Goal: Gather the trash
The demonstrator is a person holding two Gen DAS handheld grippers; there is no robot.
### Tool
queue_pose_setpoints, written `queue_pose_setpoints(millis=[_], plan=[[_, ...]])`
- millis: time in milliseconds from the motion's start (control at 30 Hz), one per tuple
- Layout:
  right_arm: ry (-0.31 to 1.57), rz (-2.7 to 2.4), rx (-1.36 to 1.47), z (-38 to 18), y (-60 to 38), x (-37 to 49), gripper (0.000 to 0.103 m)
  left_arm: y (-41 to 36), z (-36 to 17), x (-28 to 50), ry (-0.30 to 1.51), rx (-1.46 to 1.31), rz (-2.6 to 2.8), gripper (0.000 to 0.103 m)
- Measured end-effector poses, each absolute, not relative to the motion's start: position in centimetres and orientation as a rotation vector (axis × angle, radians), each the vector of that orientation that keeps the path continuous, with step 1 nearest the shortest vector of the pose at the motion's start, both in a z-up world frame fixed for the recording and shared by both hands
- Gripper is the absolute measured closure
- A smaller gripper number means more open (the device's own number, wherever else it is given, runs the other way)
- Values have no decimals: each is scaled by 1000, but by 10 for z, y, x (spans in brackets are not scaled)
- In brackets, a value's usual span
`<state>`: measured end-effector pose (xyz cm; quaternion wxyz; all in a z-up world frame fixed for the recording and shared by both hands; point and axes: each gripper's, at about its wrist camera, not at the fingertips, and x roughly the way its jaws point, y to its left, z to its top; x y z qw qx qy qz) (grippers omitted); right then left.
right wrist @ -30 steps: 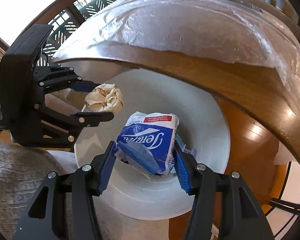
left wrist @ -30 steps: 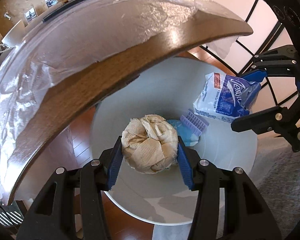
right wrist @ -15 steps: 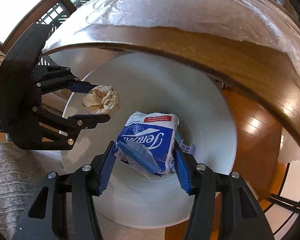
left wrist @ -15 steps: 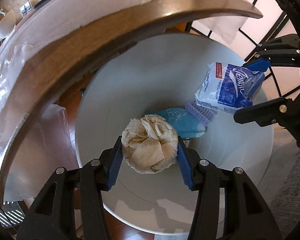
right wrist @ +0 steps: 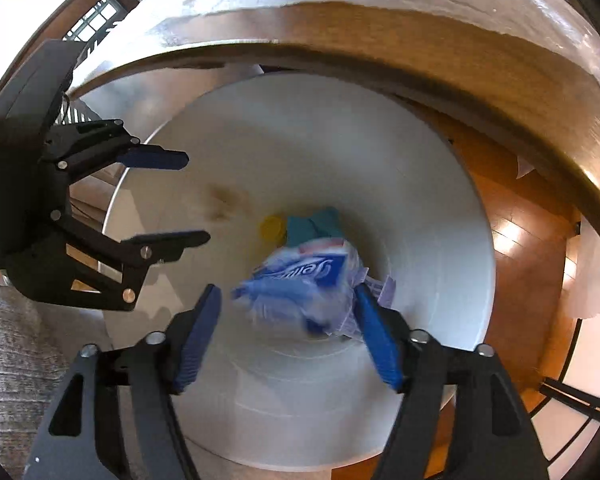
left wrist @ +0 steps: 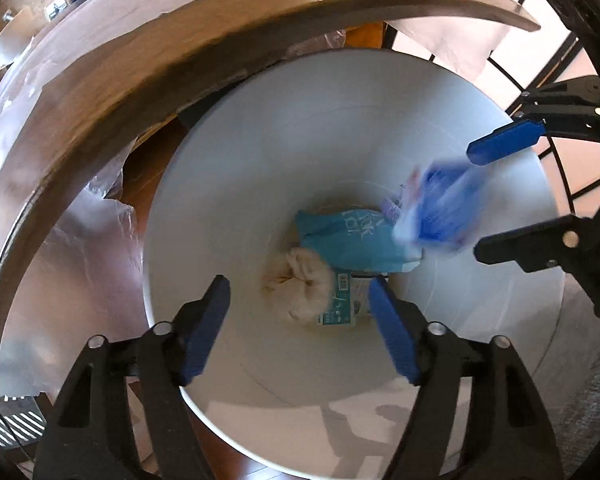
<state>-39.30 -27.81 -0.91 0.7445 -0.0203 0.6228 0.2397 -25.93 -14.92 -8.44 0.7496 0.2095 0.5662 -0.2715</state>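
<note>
A white round bin [left wrist: 380,128] [right wrist: 440,208] stands below both grippers. My left gripper [left wrist: 298,320] is open over it; the crumpled brown paper ball [left wrist: 300,284] lies at the bin's bottom beside a teal packet [left wrist: 348,240]. My right gripper [right wrist: 288,336] is open; the blue and white tissue packet [right wrist: 304,284] is blurred, falling free between its fingers. The packet shows in the left wrist view [left wrist: 440,212] below the right gripper [left wrist: 496,196]. The left gripper shows in the right wrist view [right wrist: 180,200].
A curved wooden table edge [left wrist: 180,60] [right wrist: 460,68] covered with clear plastic overhangs the bin. A yellow cap [right wrist: 272,228] lies in the bin. Wooden floor [right wrist: 516,240] and a grey rug [right wrist: 16,344] surround it.
Both grippers have opened. The paper ball has dropped to the bin's bottom and the tissue packet has left the right gripper and is falling. Both grippers moved lower over the bin.
</note>
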Motion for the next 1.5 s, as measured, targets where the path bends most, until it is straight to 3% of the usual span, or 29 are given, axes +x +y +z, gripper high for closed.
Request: queue_pose_setpoints(millis=[233, 333, 400, 433, 467, 500, 633, 1000, 1500], plan=[[1342, 497, -12, 9, -283, -386, 26, -147, -72, -250, 1234, 447, -591, 29], [1279, 504, -5, 41, -287, -392, 25, -150, -36, -251, 1170, 414, -612, 29], [1197, 510, -8, 69, -291, -391, 17, -145, -3, -250, 1112, 359, -634, 29], [1133, 498, -16, 88, -294, -387, 9, -143, 14, -246, 1075, 330, -635, 25], [1079, 477, -24, 102, -298, -382, 4, -137, 30, -242, 1031, 308, -622, 11], [1017, 439, -29, 116, -302, -372, 4, -131, 49, -235, 957, 282, -586, 7], [914, 300, -29, 127, -328, -328, 4, -107, 84, -189, 802, 193, -428, 3], [928, 50, -21, 70, -416, -178, 4, -38, 45, -41, 864, 93, -95, 3], [974, -33, -8, 31, -450, -127, 4, -13, 1, -8, 964, 13, -26, 2]])
